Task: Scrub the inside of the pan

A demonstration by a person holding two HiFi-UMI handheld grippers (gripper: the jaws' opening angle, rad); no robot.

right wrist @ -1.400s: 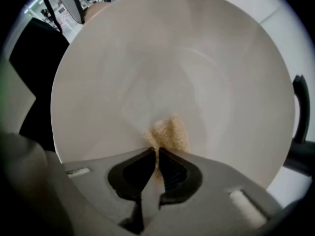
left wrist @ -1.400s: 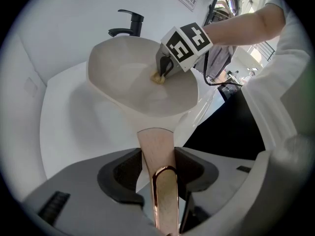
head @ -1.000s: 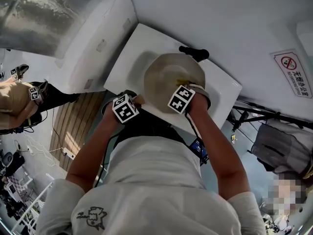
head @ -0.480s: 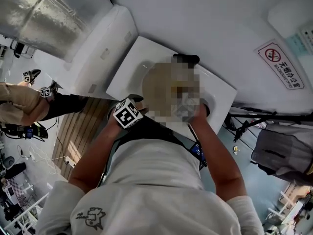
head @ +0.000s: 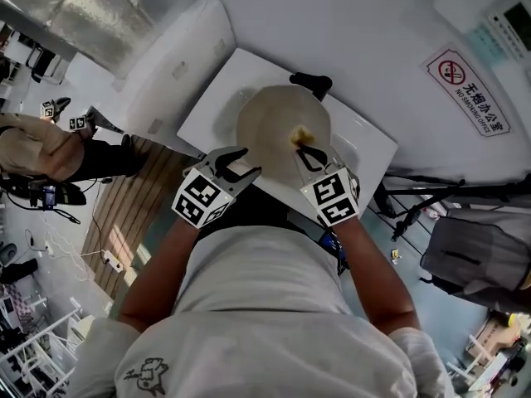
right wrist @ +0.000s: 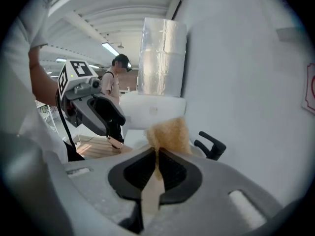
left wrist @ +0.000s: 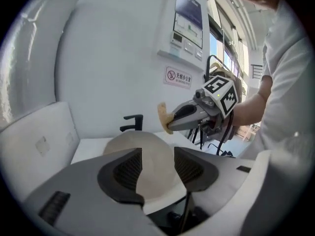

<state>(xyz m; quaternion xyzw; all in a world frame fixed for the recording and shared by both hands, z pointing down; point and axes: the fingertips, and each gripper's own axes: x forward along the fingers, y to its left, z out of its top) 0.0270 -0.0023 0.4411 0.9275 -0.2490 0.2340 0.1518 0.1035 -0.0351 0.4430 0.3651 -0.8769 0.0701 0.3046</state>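
Note:
A beige pan [head: 274,118] lies in the white sink [head: 375,151]. My left gripper [head: 241,162] hovers open at the pan's near left edge; in the left gripper view the beige pan [left wrist: 147,149] shows between the spread jaws [left wrist: 157,168]. My right gripper [head: 305,149] is over the pan's near right part, shut on a small tan sponge [head: 299,133]. In the right gripper view the sponge [right wrist: 170,131] sticks up from the closed jaws [right wrist: 156,168]. Each gripper sees the other: the right gripper [left wrist: 189,116] with the sponge [left wrist: 163,116], and the left gripper [right wrist: 101,113].
A black faucet [head: 311,81] stands at the sink's far edge. A no-smoking sign [head: 465,89] hangs on the wall at right. A silver duct [head: 91,11] rises at left. Another person [head: 33,152] stands left by wooden flooring [head: 124,214]. A tripod [head: 431,197] is right.
Both grippers have drawn back from the pan toward me. The left gripper now stands open off the pan's edge. The right gripper has lifted with the sponge.

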